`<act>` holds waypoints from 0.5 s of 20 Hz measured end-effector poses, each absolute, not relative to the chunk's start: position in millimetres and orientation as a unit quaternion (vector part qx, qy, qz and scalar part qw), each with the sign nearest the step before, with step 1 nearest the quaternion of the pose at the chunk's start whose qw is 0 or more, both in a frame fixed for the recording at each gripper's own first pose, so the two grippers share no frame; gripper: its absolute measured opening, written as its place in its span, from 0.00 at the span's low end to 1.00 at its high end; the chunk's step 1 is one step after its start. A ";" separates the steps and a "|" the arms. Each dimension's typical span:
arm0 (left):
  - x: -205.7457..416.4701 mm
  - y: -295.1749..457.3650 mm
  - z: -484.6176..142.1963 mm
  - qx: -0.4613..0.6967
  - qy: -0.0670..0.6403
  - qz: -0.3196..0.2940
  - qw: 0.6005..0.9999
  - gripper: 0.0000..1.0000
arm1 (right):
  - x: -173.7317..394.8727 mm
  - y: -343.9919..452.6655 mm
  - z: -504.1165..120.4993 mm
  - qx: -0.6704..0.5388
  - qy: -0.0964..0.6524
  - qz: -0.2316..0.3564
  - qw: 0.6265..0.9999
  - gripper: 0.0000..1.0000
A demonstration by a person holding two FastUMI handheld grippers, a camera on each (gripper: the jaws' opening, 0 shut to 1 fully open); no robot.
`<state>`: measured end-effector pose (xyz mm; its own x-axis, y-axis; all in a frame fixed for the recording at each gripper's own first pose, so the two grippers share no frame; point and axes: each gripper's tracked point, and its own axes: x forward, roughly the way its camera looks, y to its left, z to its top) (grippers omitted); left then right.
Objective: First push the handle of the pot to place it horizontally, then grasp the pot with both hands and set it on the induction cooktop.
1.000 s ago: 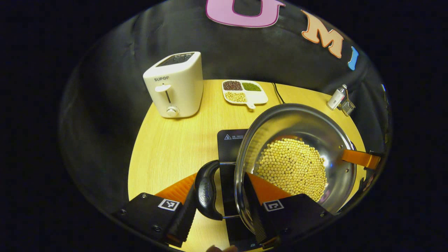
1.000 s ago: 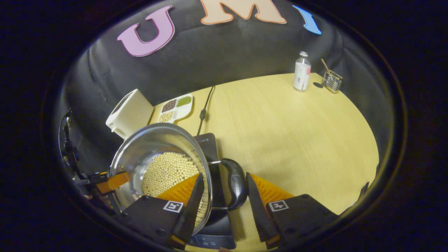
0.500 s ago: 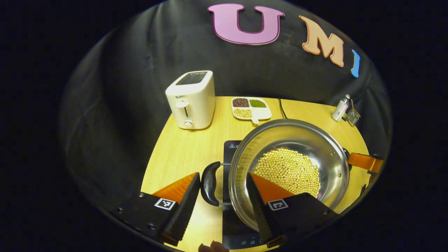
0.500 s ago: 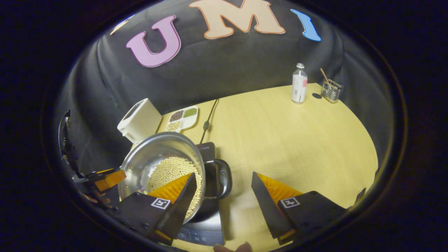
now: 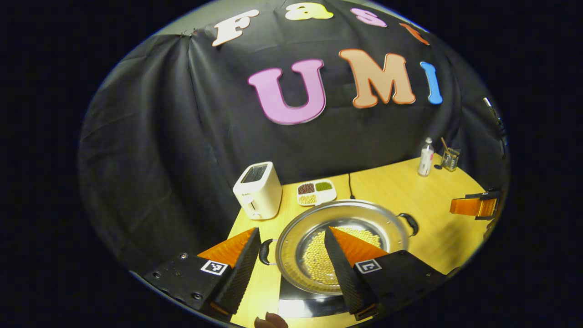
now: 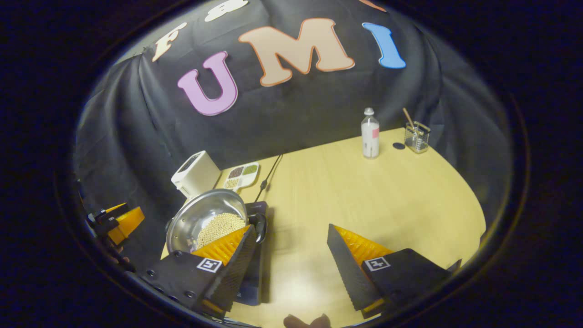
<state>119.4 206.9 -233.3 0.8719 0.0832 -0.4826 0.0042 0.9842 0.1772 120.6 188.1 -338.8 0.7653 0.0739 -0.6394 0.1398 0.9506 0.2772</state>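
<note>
Steel pot [image 5: 341, 246] w/ pale yellow beans [image 5: 319, 257] inside sits on the black induction cooktop [image 5: 314, 307], near-left part of the wooden table [image 5: 410, 200]. Pot looks level, open top, no lid on it. Two black side handles stick out sideways: left handle [image 5: 264, 252] and right handle [image 5: 410, 223], roughly horizontal.

Left gripper [image 5: 291, 259], left gripper view: fingers spread wide, nothing between them, no contact w/ pot. It hangs above the pot; left handle and rim show in the gap between the fingers. Right gripper also seen here, far right edge [image 5: 473, 206], apart from the pot; finger gap there too small to tell.

Right gripper [image 6: 291, 259], right gripper view: fingers wide apart, holding nothing, bare table under the gap. Pot [image 6: 207, 221] is to the left and farther off, on cooktop [image 6: 253, 278], beans [image 6: 218, 228] visible. Right handle [image 6: 260, 225] just beside the left finger in the pic, contact unclear. Left gripper shows at far left edge [image 6: 116, 218], clear of the pot.

Rest of table: white toaster [image 5: 257, 190] far-left of pot, white divided tray [image 5: 315, 192] w/ dark, green, pale grains just right of it, black cord [image 5: 350, 184] running to the far edge. Far right: clear bottle [image 6: 370, 133], small glass holder [image 6: 417, 136] w/ stick, dark round cap [image 6: 398, 146] between them. Fingertips of a hand [image 6: 305, 321] at bottom edge.
</note>
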 end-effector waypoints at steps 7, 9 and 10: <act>52.8 113.5 -159.4 0.020 0.200 0.035 0.979 0.86 | 65.7 108.3 -237.4 0.141 0.235 0.008 0.962 0.93; 38.8 92.7 -136.2 0.012 0.185 0.025 0.982 0.86 | 52.9 82.5 -203.9 0.133 0.190 -0.001 0.973 0.93; 32.8 82.7 -124.3 0.011 0.173 0.018 0.985 0.86 | 48.8 70.5 -184.9 0.134 0.161 -0.008 0.978 0.93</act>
